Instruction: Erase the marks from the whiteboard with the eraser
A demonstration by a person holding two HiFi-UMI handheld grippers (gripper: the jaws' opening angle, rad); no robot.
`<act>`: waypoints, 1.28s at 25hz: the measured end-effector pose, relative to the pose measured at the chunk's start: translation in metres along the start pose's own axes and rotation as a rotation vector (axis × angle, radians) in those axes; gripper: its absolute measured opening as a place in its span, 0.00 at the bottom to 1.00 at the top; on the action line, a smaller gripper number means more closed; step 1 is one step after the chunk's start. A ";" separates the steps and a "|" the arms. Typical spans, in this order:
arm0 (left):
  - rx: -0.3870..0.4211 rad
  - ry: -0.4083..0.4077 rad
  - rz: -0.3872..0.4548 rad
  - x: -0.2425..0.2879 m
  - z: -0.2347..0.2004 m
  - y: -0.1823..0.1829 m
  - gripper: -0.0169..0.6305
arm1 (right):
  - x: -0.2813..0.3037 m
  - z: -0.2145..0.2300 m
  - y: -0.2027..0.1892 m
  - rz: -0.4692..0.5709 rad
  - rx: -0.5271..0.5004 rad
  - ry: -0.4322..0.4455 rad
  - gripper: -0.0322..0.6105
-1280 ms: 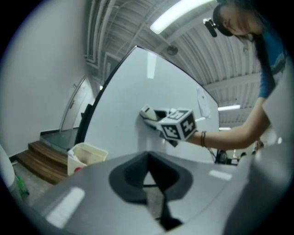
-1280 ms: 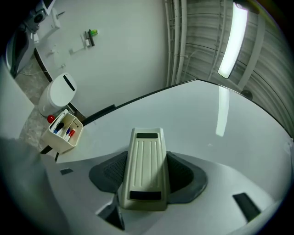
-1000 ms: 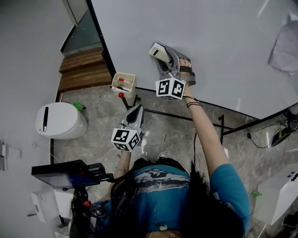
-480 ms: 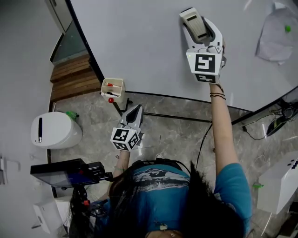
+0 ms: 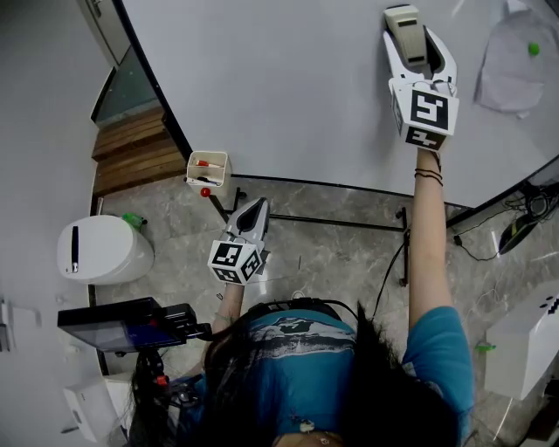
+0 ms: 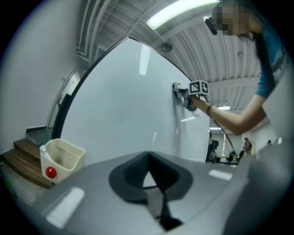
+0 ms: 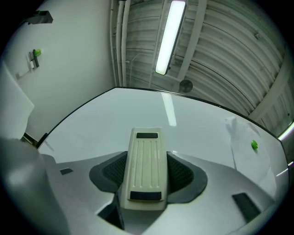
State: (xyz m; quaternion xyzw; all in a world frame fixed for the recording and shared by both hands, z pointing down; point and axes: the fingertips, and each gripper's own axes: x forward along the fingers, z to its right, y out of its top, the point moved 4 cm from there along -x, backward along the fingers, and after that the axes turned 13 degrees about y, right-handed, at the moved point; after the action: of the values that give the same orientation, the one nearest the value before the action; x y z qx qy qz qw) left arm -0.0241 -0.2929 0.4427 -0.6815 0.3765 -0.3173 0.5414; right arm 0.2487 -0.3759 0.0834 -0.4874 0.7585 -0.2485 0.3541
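- Holding the eraser [image 7: 147, 165] is the right gripper [image 7: 148, 178]: its jaws are closed on the two long sides, with dark cross-hatched pads pressed to each flank.
- Eraser: a long cream plastic block with rounded corners. Its back is ribbed lengthwise, with a dark rectangular patch at each end.
- In the head view I see the right gripper [image 5: 417, 45] raised on an outstretched arm, with the eraser [image 5: 403, 24] high up against the whiteboard [image 5: 288, 87]. I cannot tell whether its wiping face is in contact.
- Right marker cube [image 5: 424, 112]: black-and-white squares, sitting below the jaws.
- Left gripper [image 6: 149, 176]: jaws brought together, dark pads meeting along a seam, nothing between them. It hangs low near the person's body [image 5: 253, 209] and points towards the board.
- Whiteboard: smooth, glossy and pale with a thin black frame. It reflects a ceiling strip light.
- Paper sheet [image 5: 515, 61]: fixed to the board right of the eraser under a small green magnet [image 5: 534, 50].
- Cream plastic cup [image 5: 208, 170]: boxy and open-topped, at the board's lower left corner. It holds red items, and a red ball [image 6: 50, 172] shows at its front.
- Floor [image 5: 332, 253]: grey veined stone.
- Wooden steps [image 5: 135, 148]: brown planks left of the board.
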 end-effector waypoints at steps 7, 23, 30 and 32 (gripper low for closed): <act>0.002 0.014 -0.003 -0.005 -0.009 -0.005 0.03 | 0.001 -0.007 -0.004 0.000 -0.007 -0.039 0.46; -0.005 0.085 -0.001 -0.019 -0.043 -0.011 0.03 | 0.061 -0.209 -0.044 -0.073 -0.153 0.151 0.46; -0.016 0.162 -0.002 -0.028 -0.066 -0.018 0.03 | 0.085 -0.325 -0.101 -0.130 -0.282 0.352 0.46; -0.021 0.188 -0.003 -0.032 -0.075 -0.021 0.03 | 0.089 -0.341 -0.113 -0.137 -0.290 0.369 0.46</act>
State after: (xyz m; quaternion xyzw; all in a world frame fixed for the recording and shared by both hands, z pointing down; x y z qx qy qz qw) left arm -0.0998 -0.3002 0.4785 -0.6550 0.4279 -0.3766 0.4960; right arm 0.0221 -0.4916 0.3519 -0.5298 0.8032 -0.2454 0.1183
